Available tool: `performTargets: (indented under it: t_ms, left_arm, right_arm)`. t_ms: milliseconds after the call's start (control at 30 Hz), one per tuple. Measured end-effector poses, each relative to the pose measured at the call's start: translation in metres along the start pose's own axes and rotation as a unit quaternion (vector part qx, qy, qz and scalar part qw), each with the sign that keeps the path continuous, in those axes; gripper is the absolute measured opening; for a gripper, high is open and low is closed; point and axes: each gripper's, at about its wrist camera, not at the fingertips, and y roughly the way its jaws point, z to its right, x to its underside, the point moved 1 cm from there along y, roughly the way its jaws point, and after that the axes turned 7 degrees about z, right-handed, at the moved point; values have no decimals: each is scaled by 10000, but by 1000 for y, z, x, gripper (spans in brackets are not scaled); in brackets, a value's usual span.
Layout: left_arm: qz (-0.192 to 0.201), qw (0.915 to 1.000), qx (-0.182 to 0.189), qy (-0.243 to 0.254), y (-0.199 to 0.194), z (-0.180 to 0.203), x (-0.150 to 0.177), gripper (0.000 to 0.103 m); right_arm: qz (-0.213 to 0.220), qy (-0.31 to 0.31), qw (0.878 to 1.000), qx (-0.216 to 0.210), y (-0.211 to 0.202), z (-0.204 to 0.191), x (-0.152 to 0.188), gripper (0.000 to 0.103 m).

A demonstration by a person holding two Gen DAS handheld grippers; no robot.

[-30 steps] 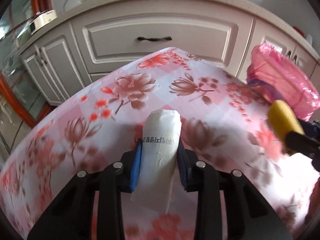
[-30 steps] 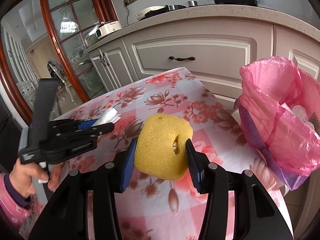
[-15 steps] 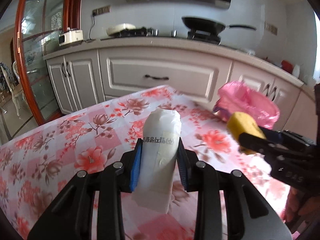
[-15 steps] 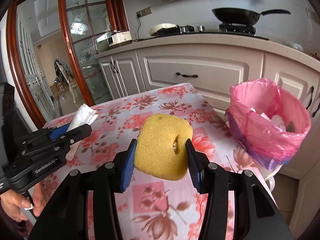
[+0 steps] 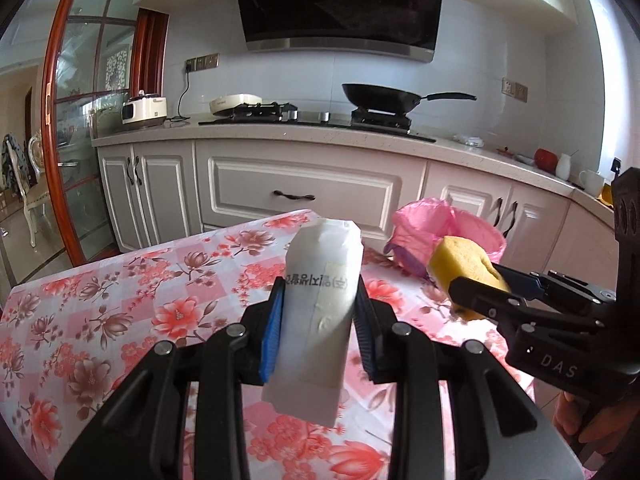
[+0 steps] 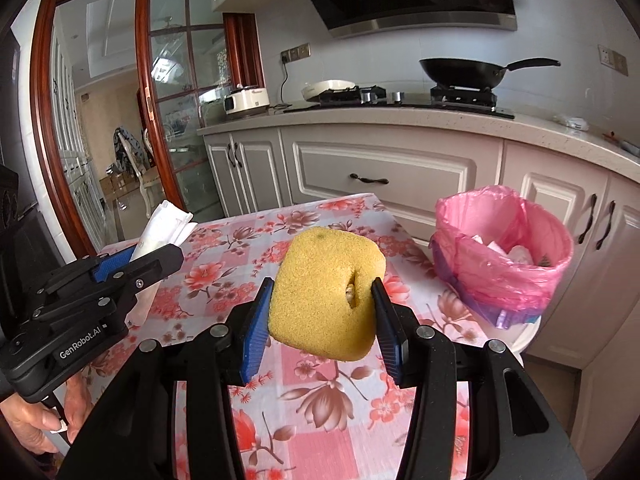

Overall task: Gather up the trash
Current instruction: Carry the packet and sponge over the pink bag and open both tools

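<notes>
My left gripper (image 5: 318, 320) is shut on a white paper packet (image 5: 316, 300) with printed text, held above the floral tablecloth (image 5: 120, 312). My right gripper (image 6: 322, 304) is shut on a yellow sponge (image 6: 324, 292) with a hole in it. Each gripper shows in the other's view: the right one with the sponge (image 5: 464, 268) at the right, the left one with the packet (image 6: 160, 232) at the left. A bin lined with a pink bag (image 6: 504, 256) stands beyond the table's right edge, with white trash inside. It also shows in the left wrist view (image 5: 448, 228), behind the sponge.
White kitchen cabinets (image 6: 384, 176) and a counter with a stove and a black pan (image 6: 472, 72) run behind the table. A glass door with a red wooden frame (image 6: 44, 140) is at the left. The table's far edge (image 5: 248, 224) lies close to the cabinets.
Both grippers have risen and tilted up, away from the tabletop, each keeping its hold. The table and bin now sit lower and farther in both views, and the stove and hood have come into sight.
</notes>
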Motion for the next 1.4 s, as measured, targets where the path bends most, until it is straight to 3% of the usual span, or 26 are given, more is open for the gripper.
performTargets:
  t_ms: [267,467,867,1100,1400]
  left_arm:
    - [28,9997,205,96,6,21,-4,32]
    - [-11,9987,499,45,39,43,-14,32]
    - [68,9921,1250,125,150,122,-62,32]
    - [-4,9886,1505,73,217,160,-79,33]
    - [-132,9861,1650,-106,287,185,-85,35]
  right_arm:
    - [136,206,9994,233,-12,25,-3,46]
    - [226,388,9975,552,-10,63,-8,46]
    - [370,544,9903,1227,17,172,-43,46]
    - [415,511,9897,1273,47,227,-63,47]
    - [337,413,9914,1196,90,267,-72,50]
